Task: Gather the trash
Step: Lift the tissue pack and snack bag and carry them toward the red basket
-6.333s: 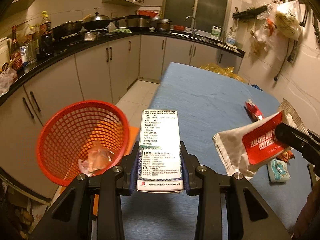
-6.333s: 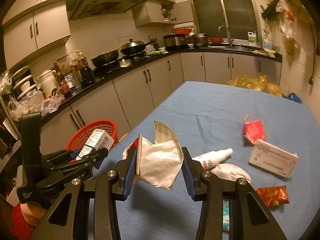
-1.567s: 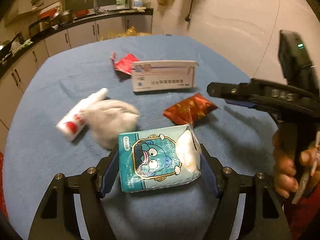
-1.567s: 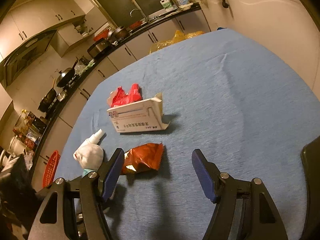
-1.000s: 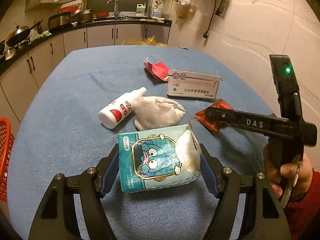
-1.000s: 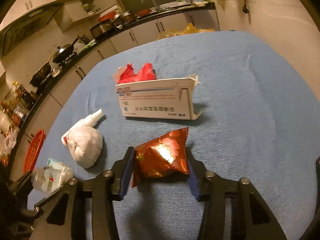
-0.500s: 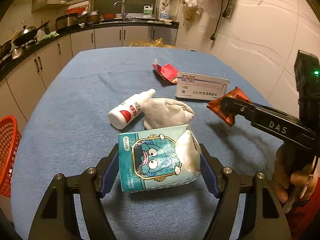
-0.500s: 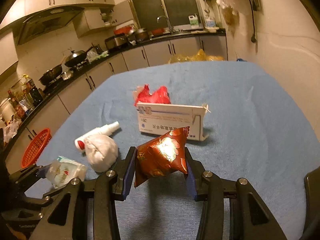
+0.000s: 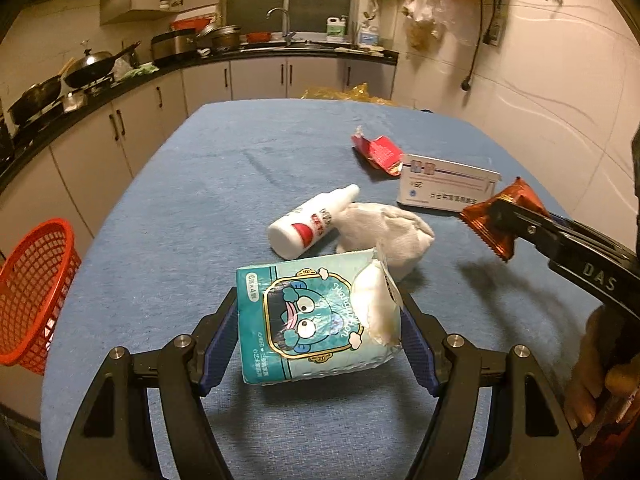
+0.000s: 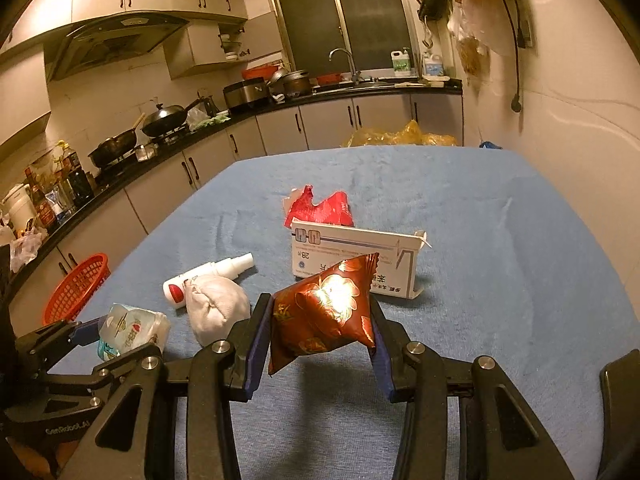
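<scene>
My left gripper (image 9: 318,314) is shut on a teal tissue pack (image 9: 316,320) with a cartoon print, held just above the blue tablecloth (image 9: 224,184). The same pack (image 10: 134,330) shows in the right wrist view at lower left. My right gripper (image 10: 318,320) is shut on a shiny red snack packet (image 10: 328,306), lifted off the cloth; in the left wrist view that packet (image 9: 502,218) hangs at the right. On the cloth lie a white spray bottle (image 9: 310,224), a crumpled white wad (image 9: 390,232), a white medicine box (image 9: 444,188) and a torn red wrapper (image 9: 378,152).
A red mesh basket (image 9: 32,288) stands on the floor off the table's left edge. Kitchen counters with pans and cabinets (image 10: 176,168) run along the left and back. A yellow plastic bag (image 10: 400,134) lies beyond the far edge. A wall (image 9: 560,92) bounds the right.
My right gripper has lifted the red snack packet off the cloth. My left gripper keeps the tissue pack and has tipped up, so the red basket comes into view at left.
</scene>
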Demonstrator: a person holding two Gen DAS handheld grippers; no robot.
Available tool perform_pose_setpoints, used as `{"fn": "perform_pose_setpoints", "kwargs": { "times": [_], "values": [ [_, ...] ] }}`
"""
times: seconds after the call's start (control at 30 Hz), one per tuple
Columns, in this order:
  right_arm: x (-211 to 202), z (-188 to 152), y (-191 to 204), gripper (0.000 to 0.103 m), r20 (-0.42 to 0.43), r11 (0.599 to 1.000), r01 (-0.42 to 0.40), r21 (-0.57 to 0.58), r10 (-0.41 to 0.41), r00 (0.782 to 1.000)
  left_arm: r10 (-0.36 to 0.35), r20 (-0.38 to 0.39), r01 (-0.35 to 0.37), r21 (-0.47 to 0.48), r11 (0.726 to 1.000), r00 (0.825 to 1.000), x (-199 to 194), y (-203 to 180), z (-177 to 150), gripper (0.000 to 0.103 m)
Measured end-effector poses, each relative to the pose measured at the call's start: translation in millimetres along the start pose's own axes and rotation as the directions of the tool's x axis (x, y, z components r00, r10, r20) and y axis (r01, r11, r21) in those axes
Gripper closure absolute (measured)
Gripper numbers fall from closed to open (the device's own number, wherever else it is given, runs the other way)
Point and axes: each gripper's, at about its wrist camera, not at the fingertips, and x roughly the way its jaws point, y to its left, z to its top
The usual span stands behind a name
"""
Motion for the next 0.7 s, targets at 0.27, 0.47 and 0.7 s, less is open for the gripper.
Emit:
{"fn": "perform_pose_setpoints", "kwargs": {
  "times": [0.27,0.47,0.7],
  "values": [
    [-0.5,-1.3,0.6,0.055,-0.004,1.0,-0.006,-0.013,0.006,1.0,0.024,-0.016,-0.024,-0.017,1.0,1.0,3.9,2.9,0.7,0.031],
    [0.5,-2.1,2.1,0.055,-0.01,1.0,-0.008,-0.016,0.008,1.0,0.04,-0.013,-0.04,-0.009,0.999,0.999,2.9,0.2,0.2,0.031],
    [1.0,-2.2,2.9,0.055,-0.012,1.0,-0.017,-0.017,0.016,1.0,0.049,-0.022,-0.049,-0.007,0.999,0.999,5.5,-2.9,1.3,0.031]
  ]
}}
